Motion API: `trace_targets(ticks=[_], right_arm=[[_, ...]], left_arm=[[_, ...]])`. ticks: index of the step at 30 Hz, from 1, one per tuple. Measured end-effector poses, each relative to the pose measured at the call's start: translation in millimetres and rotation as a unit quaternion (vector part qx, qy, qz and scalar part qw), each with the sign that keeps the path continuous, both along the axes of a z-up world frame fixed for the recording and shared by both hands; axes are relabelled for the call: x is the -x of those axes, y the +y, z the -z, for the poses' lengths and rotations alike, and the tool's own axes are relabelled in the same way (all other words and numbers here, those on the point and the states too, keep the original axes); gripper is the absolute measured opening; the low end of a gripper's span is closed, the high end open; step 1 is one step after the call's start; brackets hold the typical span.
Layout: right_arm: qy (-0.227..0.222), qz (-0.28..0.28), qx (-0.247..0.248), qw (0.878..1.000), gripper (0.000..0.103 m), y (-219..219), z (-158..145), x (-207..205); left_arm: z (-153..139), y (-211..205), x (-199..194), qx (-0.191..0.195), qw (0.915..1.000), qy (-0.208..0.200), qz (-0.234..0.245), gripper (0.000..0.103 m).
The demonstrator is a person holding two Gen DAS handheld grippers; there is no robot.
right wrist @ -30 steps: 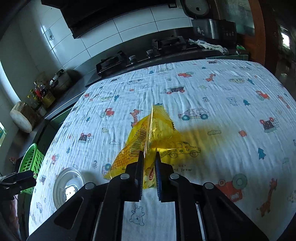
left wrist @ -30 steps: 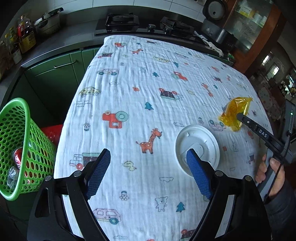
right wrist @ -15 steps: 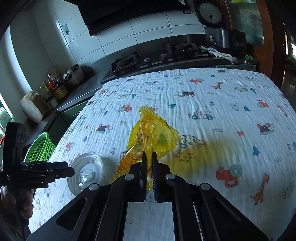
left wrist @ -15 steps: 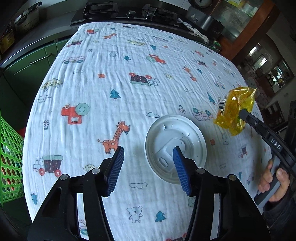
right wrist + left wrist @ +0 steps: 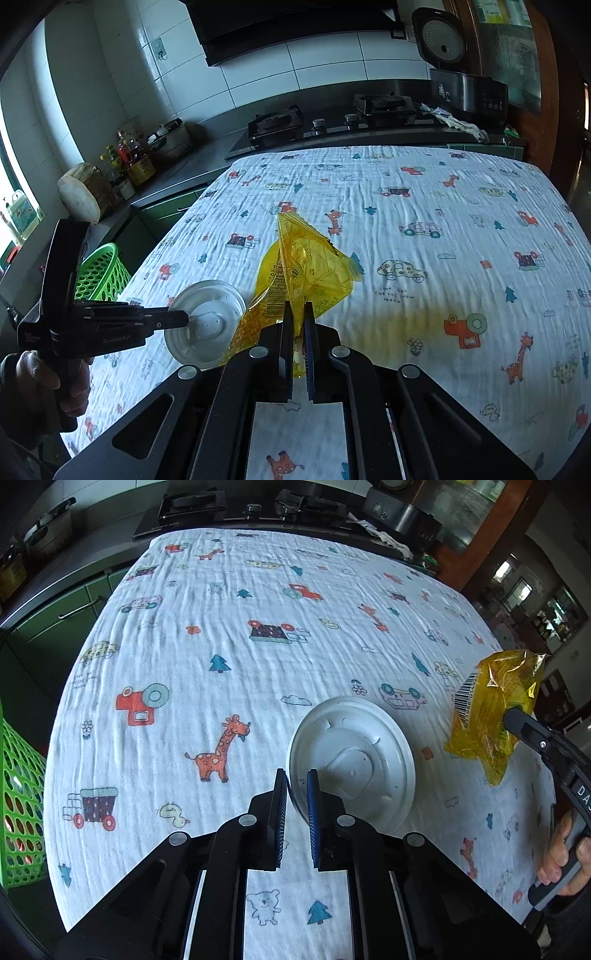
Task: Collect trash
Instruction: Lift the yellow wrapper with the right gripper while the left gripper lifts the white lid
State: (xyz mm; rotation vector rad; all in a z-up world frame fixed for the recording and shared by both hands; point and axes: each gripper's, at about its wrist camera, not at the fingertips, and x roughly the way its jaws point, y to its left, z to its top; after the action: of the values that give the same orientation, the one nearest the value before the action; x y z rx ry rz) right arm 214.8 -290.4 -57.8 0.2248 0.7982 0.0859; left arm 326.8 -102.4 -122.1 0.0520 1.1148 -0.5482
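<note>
Now both grippers carry trash above a table spread with a white cloth (image 5: 221,635) printed with giraffes, cars and trees.

Seen from the left wrist, the left gripper (image 5: 296,775) has its blue pads (image 5: 313,812) drawn in on the near rim of a white lid (image 5: 362,753) — its jaws have just been closing, and the rim sits pinched between them. The lid is tilted, its near edge up in the grip and its far side low toward the cloth; whether that far edge touches the cloth cannot be told. In the right wrist view the same lid (image 5: 207,321) shows at the left gripper's tip (image 5: 184,319), with a hand (image 5: 44,380) around the handle below.

The right gripper (image 5: 298,314) has its jaws together on a yellow wrapper (image 5: 314,273), crumpled and see-through, with a barcode along one edge. The wrapper stands up from the pads, clear of the cloth, and casts a yellow tint on the fabric beneath. From the left wrist it (image 5: 495,709) hangs off the right gripper's tip (image 5: 511,716) at the table's right edge, fingers (image 5: 561,845) curled on the grip below.

A green basket (image 5: 101,273) stands off the table's left side, well apart from both grippers. A stove (image 5: 314,122) runs along the counter beyond the table's far end.
</note>
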Motion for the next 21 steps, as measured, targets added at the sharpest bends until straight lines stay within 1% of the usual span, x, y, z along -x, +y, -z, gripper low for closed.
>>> trace_targets(ticks=[1,7,13,17,21], right_arm=[[-0.001,-0.003,0.0,1.0,0.005,3.4,-1.0,0.9],[-0.006,-0.031,0.002,1.0,0.005,29.8,-7.9,3.7],[-0.011,-0.071,-0.002,0.997,0.005,69.0,-14.7,0.1],[-0.012,-0.105,-0.001,0.994,0.005,101.5,-17.6,-5.8],[-0.014,-0.137,-0.002,0.991,0.005,134.8,-19.6,-13.4]], left_arm=[[-3.4,1.9,3.1,-0.006,0.9999,-0.008,-0.002,0.008],[-32.1,30.4,19.1,-0.009,0.9986,-0.048,-0.019,0.004],[-60.2,87.0,25.5,-0.002,0.9949,-0.073,-0.07,0.004],[-79.1,136.8,24.8,-0.002,0.9889,-0.095,-0.115,0.004],[-91.7,192.7,17.0,-0.01,0.9791,-0.109,-0.172,0.004]])
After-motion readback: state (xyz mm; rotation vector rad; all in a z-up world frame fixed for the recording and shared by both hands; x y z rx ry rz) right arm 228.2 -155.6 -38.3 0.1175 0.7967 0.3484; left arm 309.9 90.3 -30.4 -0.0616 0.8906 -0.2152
